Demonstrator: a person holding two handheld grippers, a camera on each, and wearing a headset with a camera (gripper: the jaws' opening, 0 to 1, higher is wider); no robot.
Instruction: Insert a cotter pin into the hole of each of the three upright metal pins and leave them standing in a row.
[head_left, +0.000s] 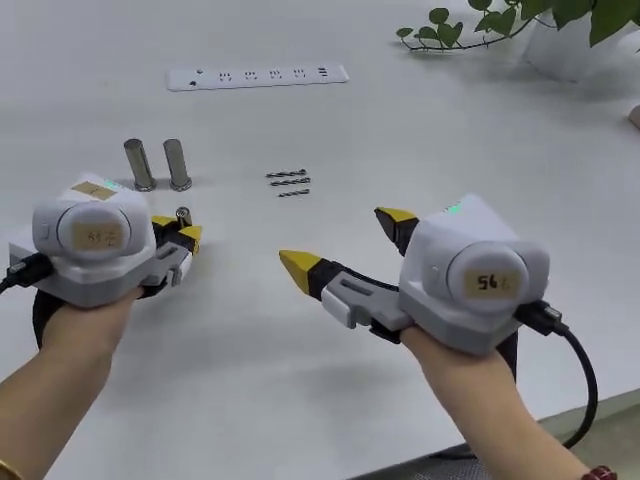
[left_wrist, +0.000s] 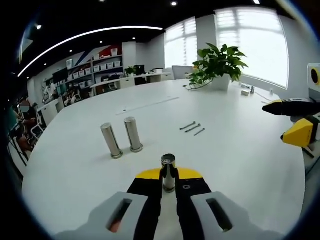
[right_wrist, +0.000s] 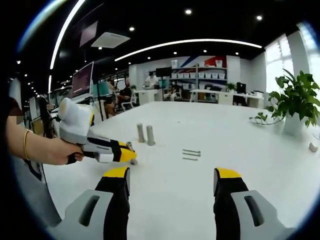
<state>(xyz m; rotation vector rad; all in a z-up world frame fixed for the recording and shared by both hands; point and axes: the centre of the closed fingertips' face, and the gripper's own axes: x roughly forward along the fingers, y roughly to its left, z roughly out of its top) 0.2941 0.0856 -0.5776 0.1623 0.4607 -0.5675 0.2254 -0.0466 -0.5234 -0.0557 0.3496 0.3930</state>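
The left gripper's (left_wrist: 169, 176) yellow-tipped black fingers are clamped together on a short silver cylindrical metal pin (left_wrist: 168, 164). The pin stands upright between the two tips, its round top rising just above them. In the head view the left gripper (head_left: 178, 228) sits low over the white table (head_left: 300, 380) at the left, held in a hand, and the pin's top (head_left: 183, 214) shows just beyond the fingertips. Whether the pin's foot touches the table cannot be told.

The right gripper's (right_wrist: 172, 175) fingers are spread wide apart with nothing between them. In the head view the right gripper (head_left: 347, 242) hangs over bare table at the right, pointing up and to the left.

Just beyond the left gripper, two more silver metal pins (head_left: 158, 164) stand upright side by side, close together but not touching. To their right, well apart from both grippers, three thin metal cotter pins (head_left: 288, 182) lie flat in a short stack of parallel lines; from the right gripper they lie ahead (right_wrist: 191, 154).

Farther back, a white power strip (head_left: 258, 76) lies flat. A green potted plant (head_left: 500, 20) stands at the far right corner.
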